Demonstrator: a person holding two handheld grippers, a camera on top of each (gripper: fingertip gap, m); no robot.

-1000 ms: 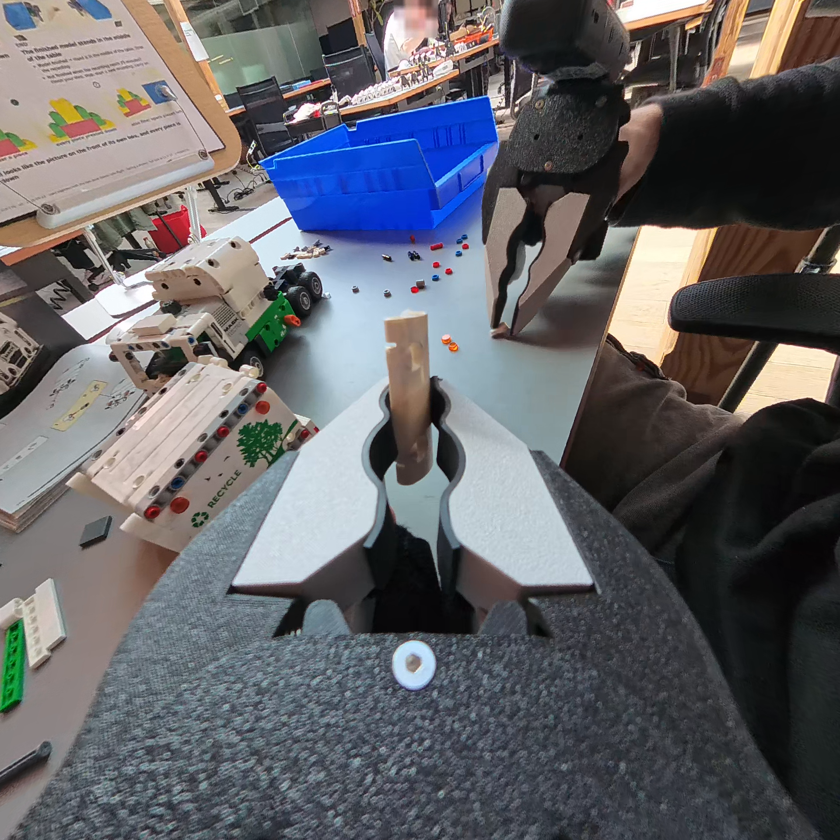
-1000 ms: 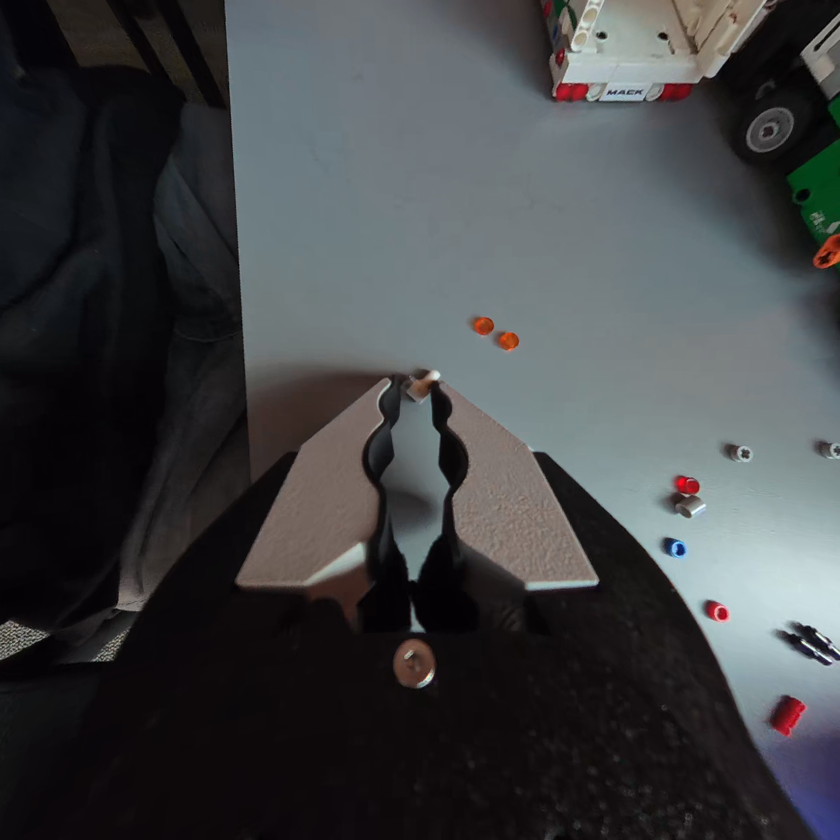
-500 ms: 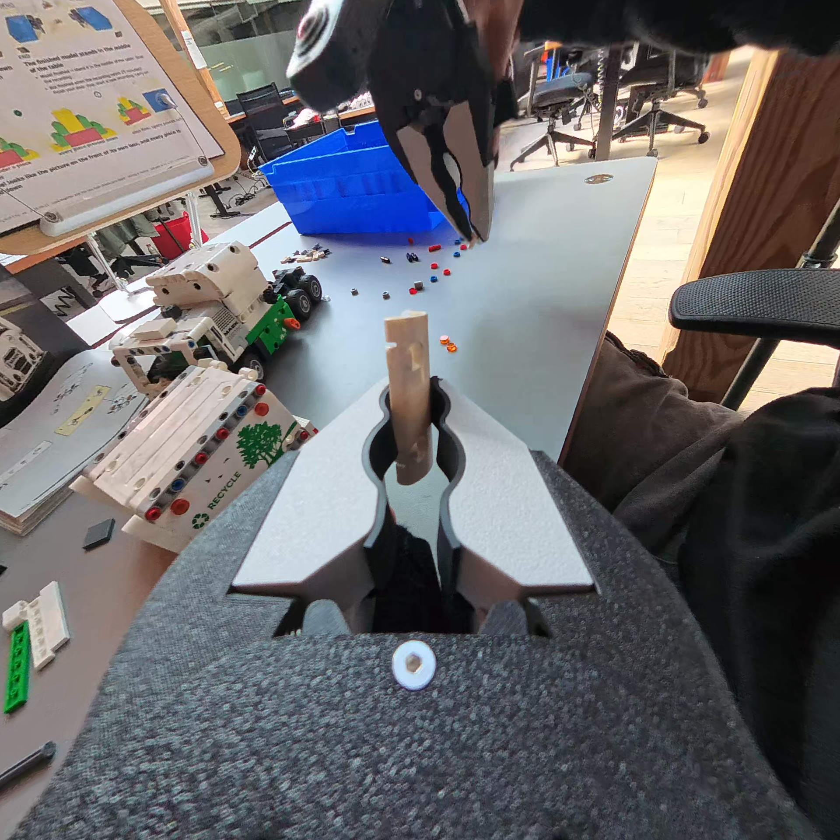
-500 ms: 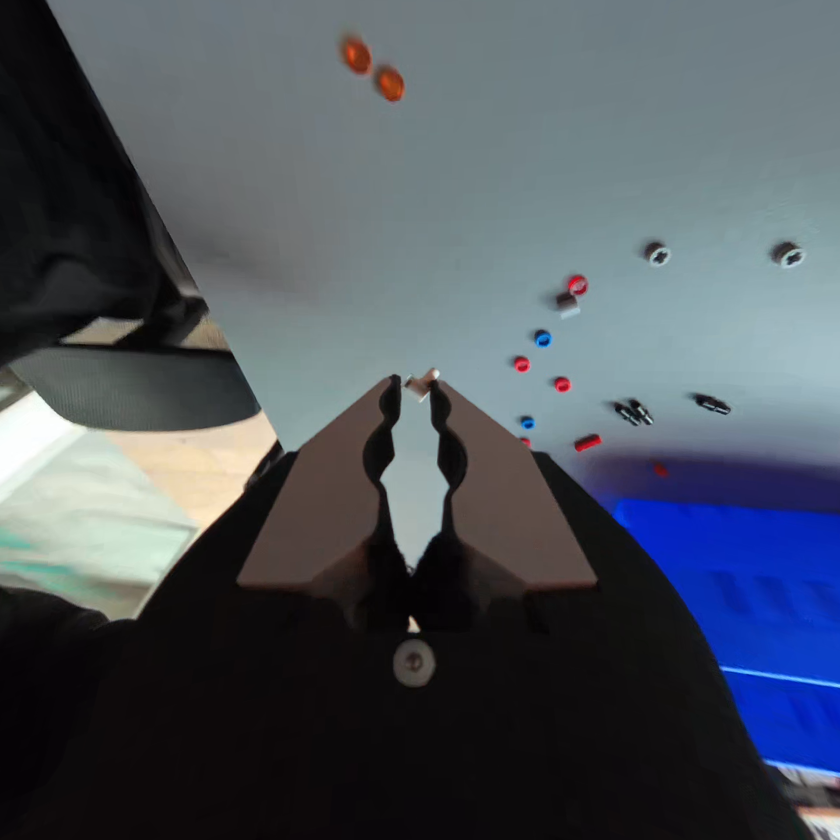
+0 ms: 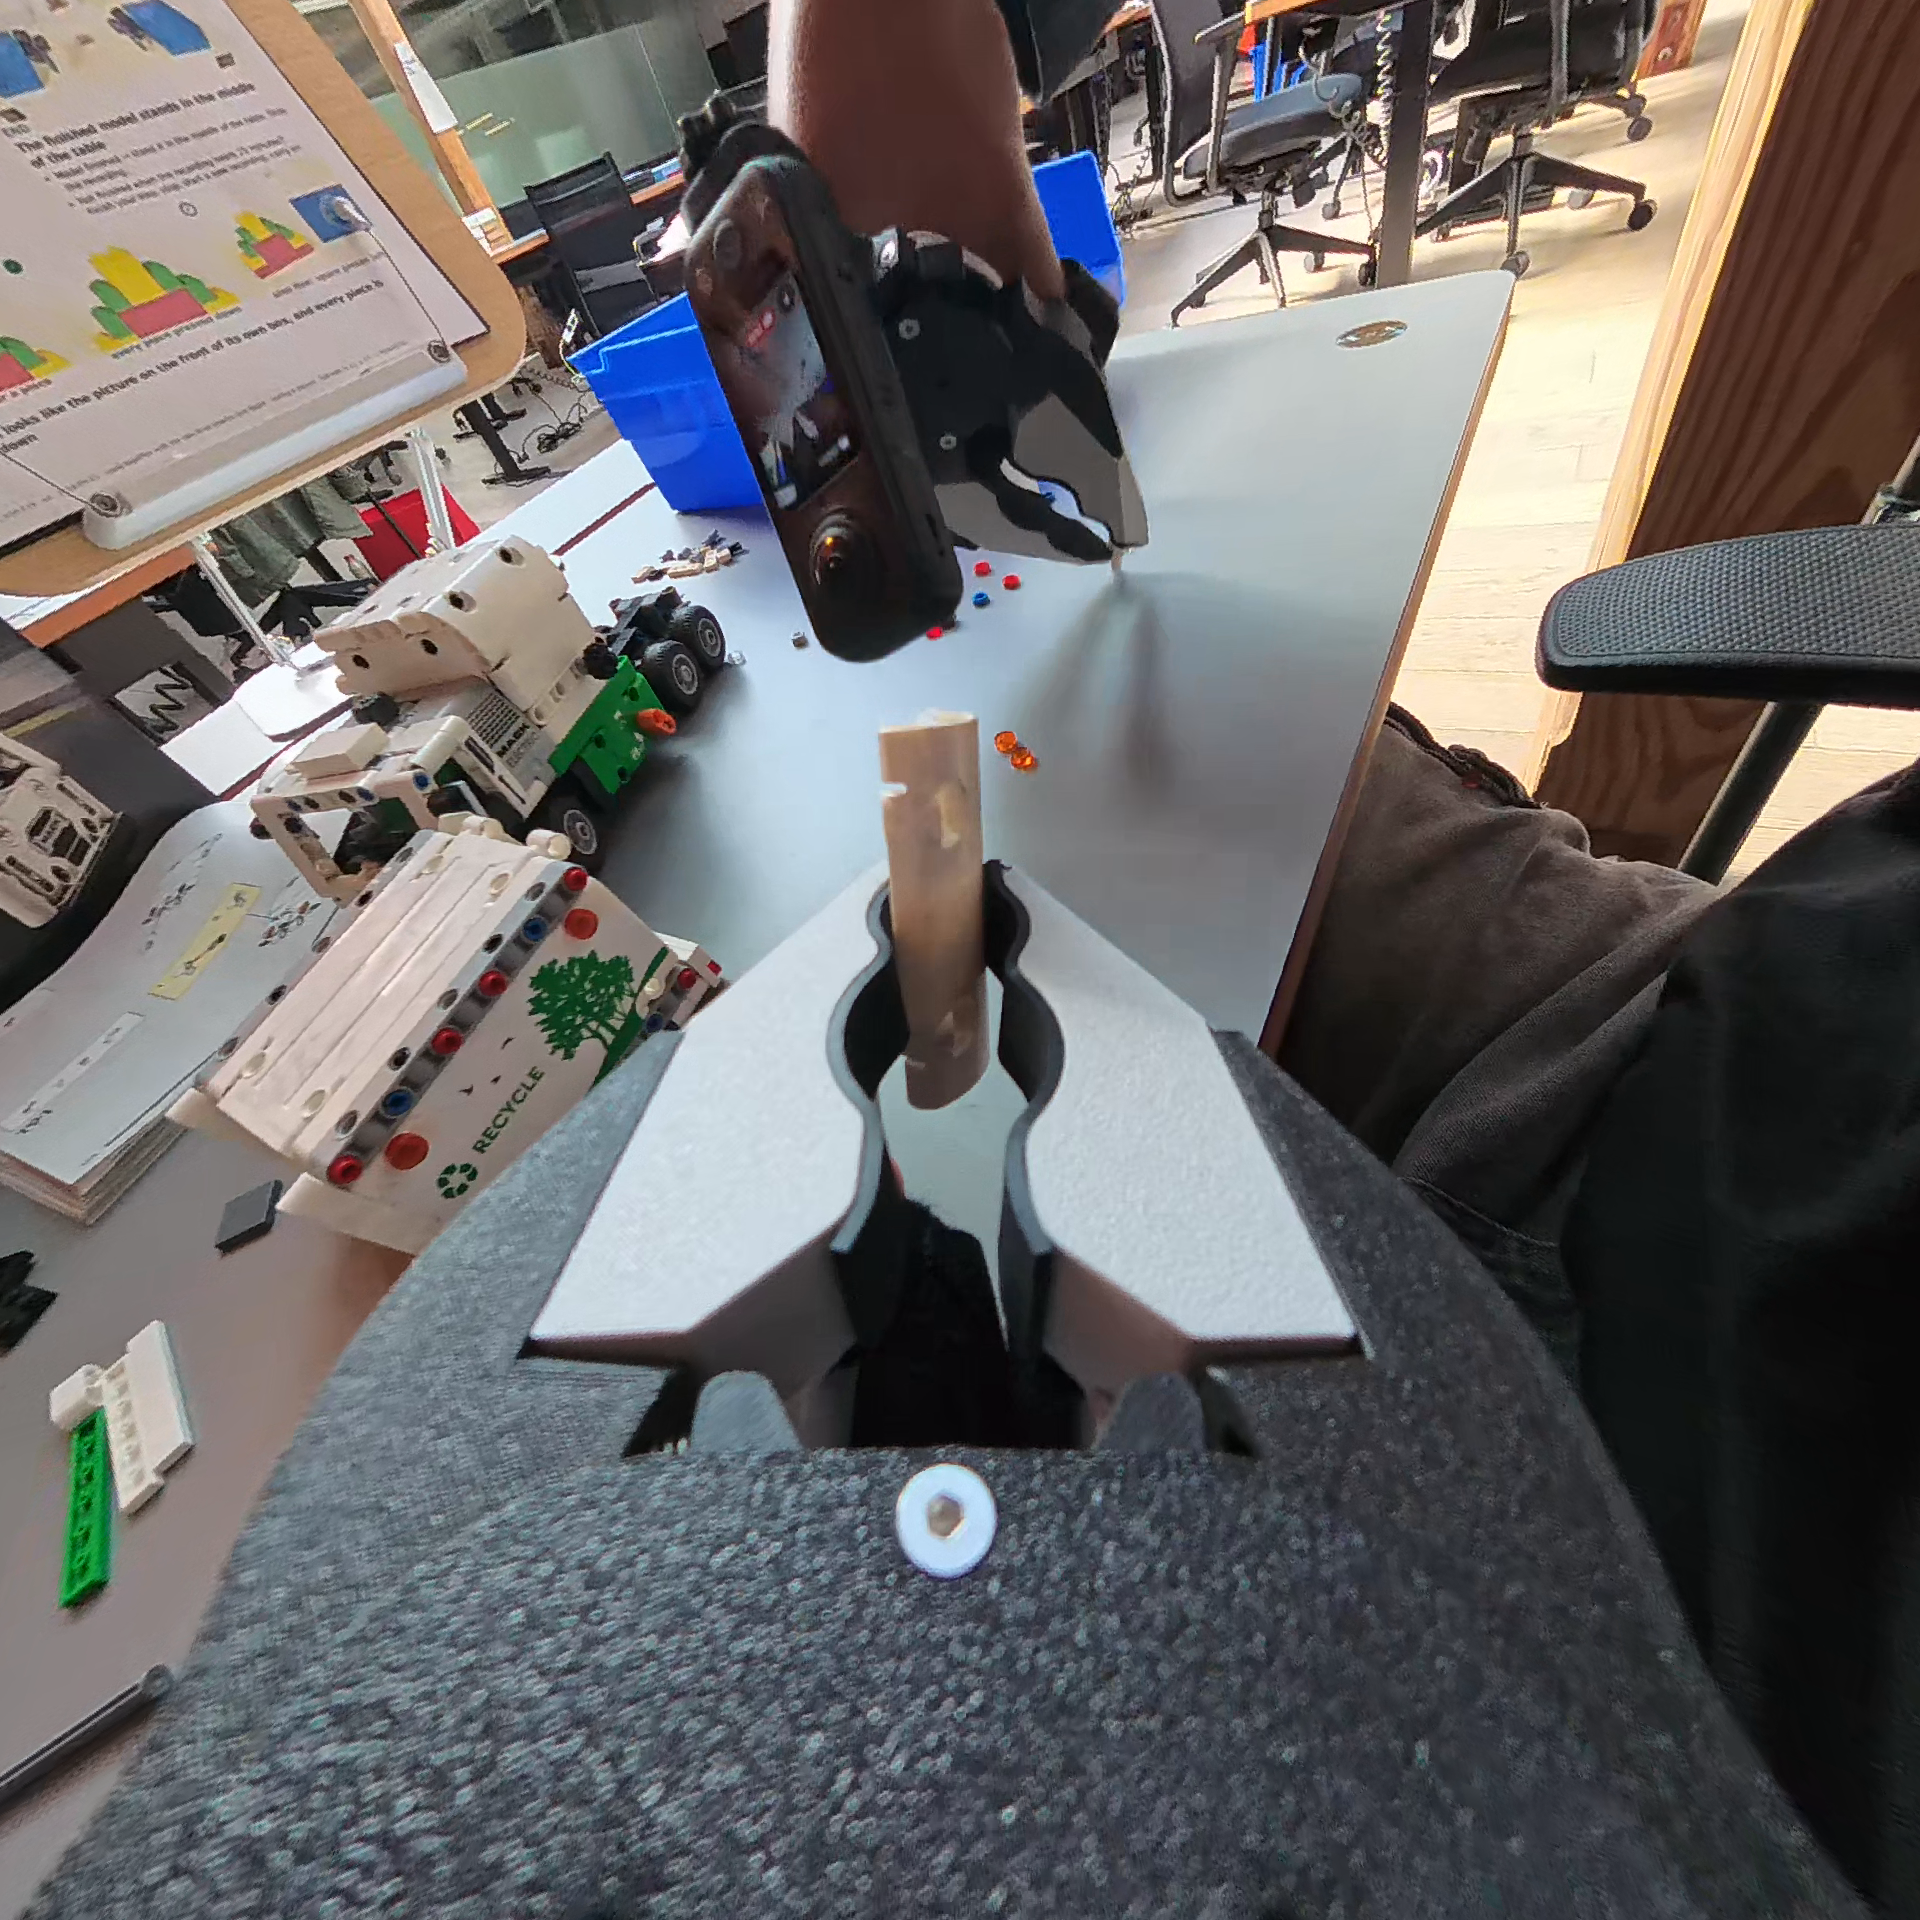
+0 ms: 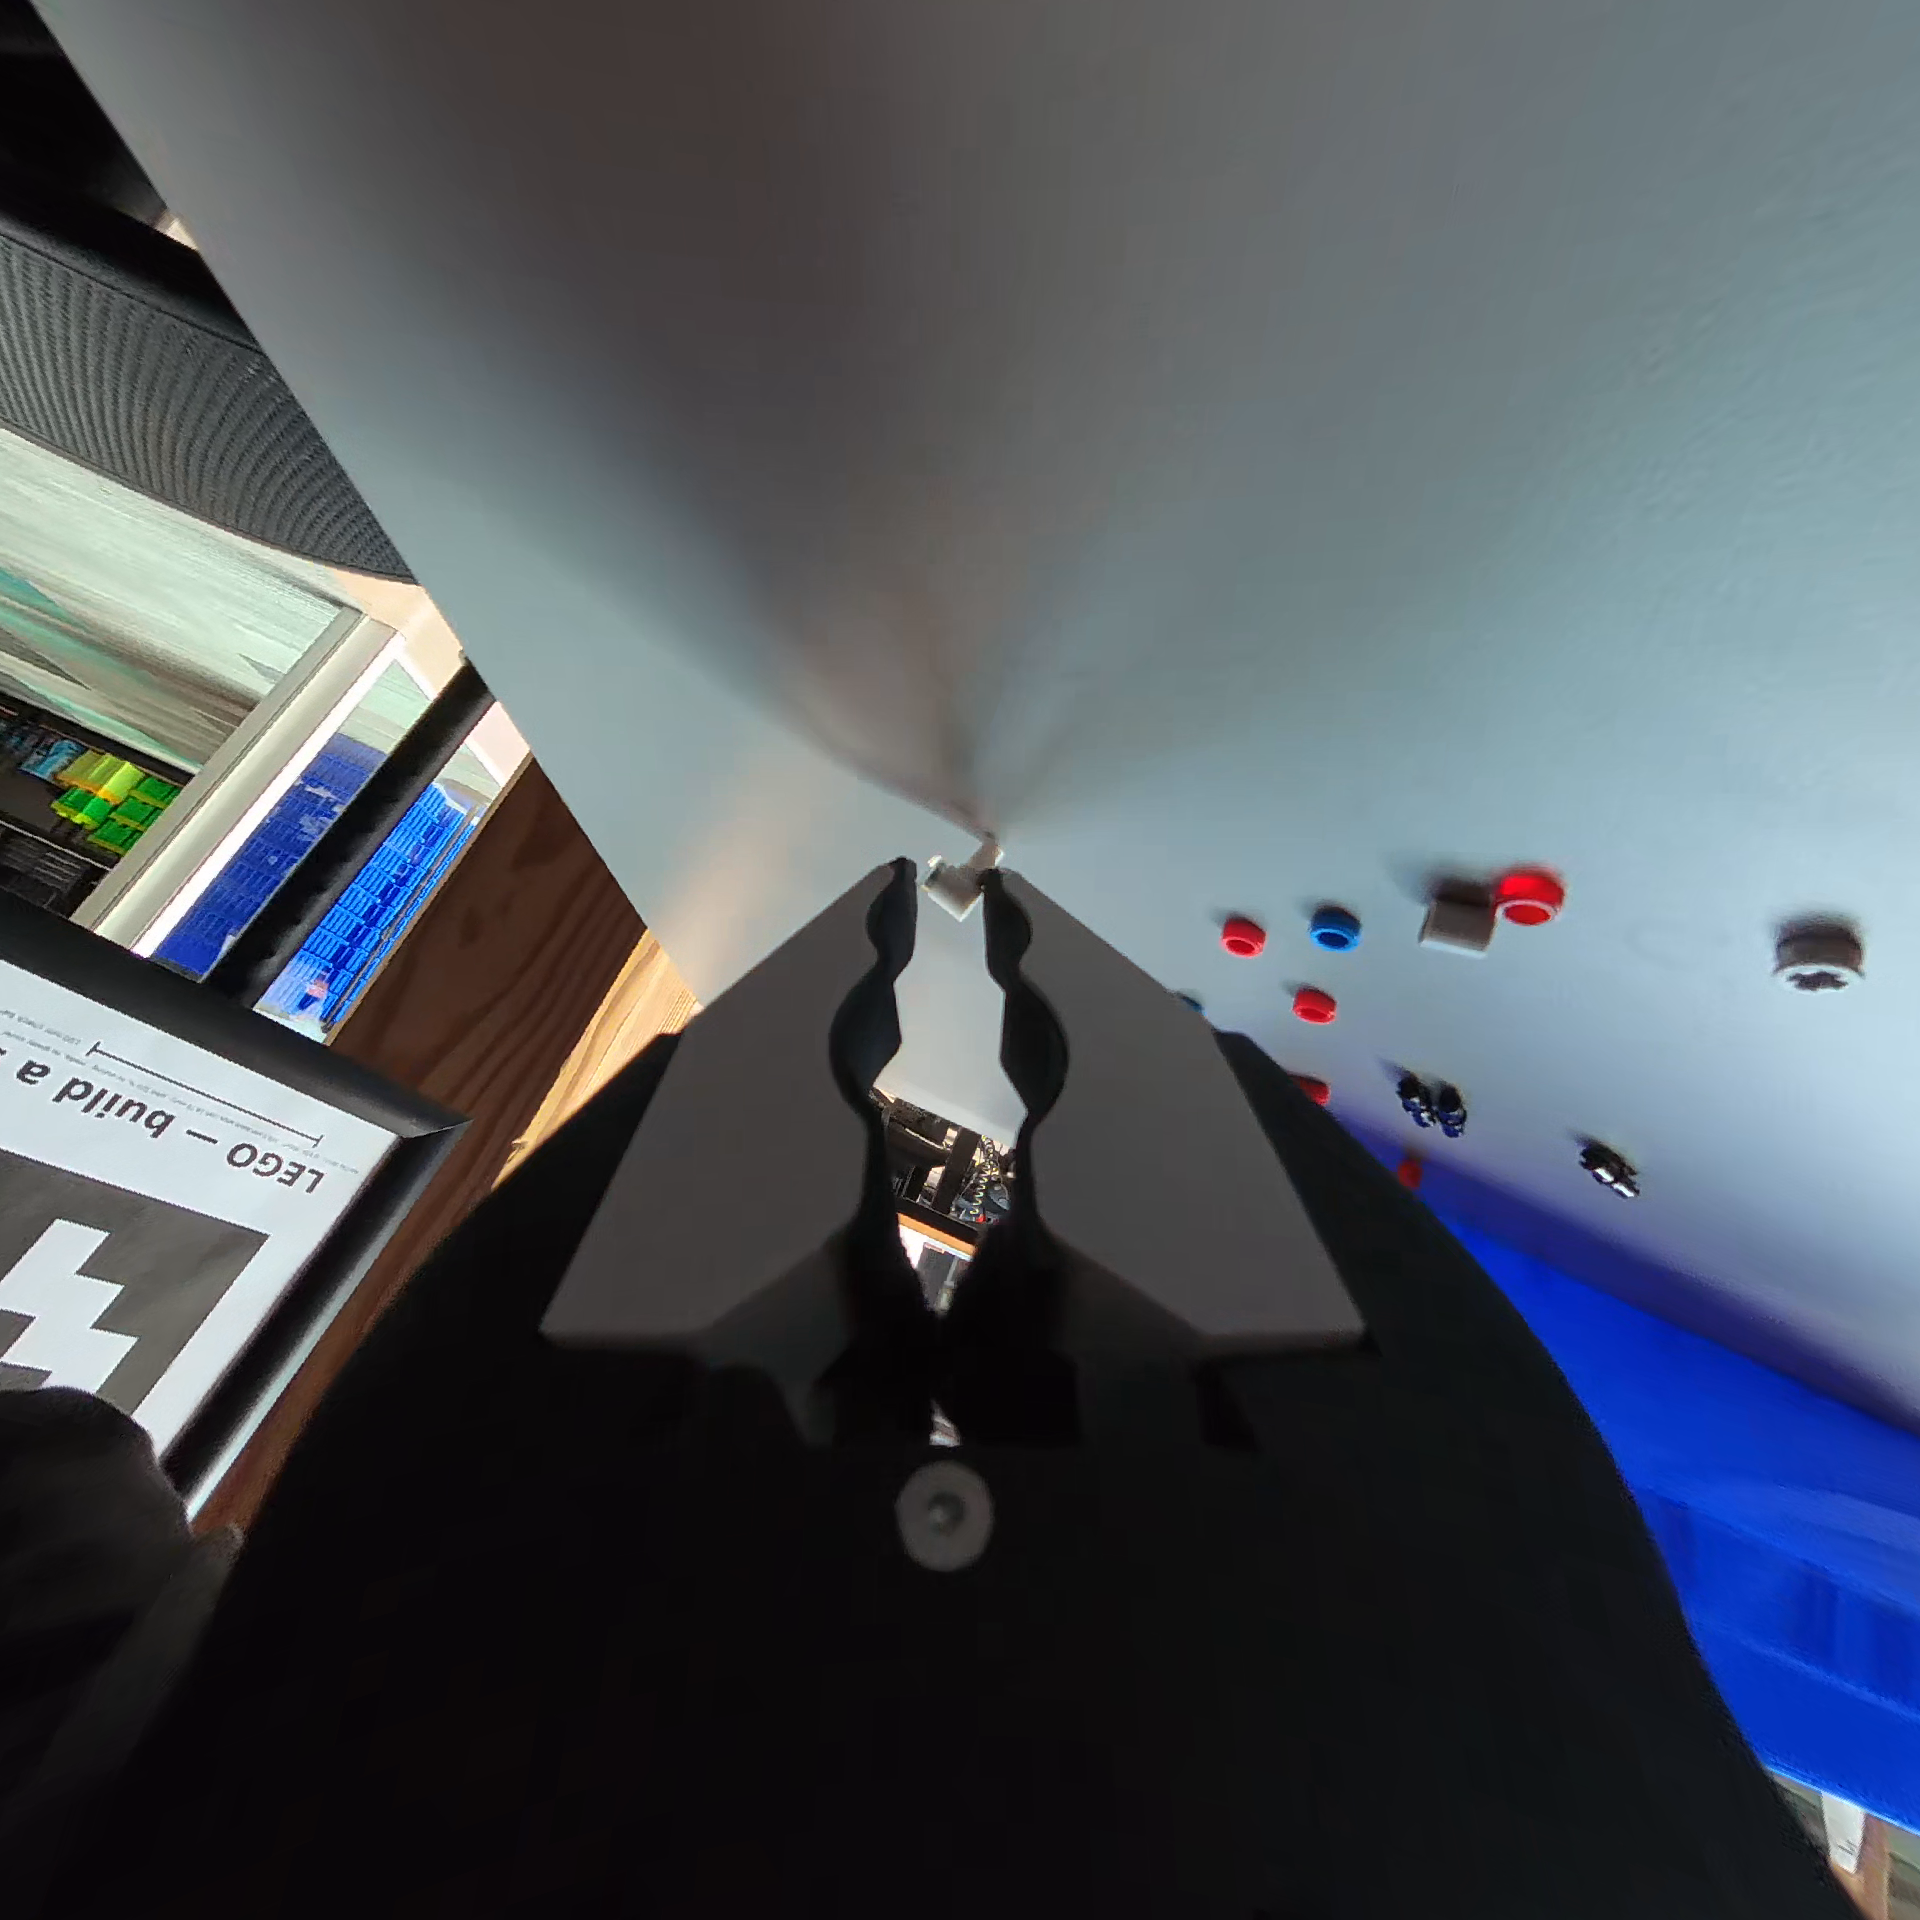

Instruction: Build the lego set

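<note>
Landmark: grey table. At its left edge, a green strip piece and white plate pieces. Further along, white box-shaped truck body with a green tree print lies tilted on the table; behind it stands the white-and-green lego truck cab with black wheels. Blue plastic bin at the table's far side.

Left gripper: fingers nearly closed, clamping a tan lego beam upright above the table's near edge. Two small orange round studs on the table just past the beam.

Right gripper, held over the table's middle: fingertips a narrow gap apart, pinching a small pale lego pin. Red and blue round studs scattered on the table beside it.
</note>
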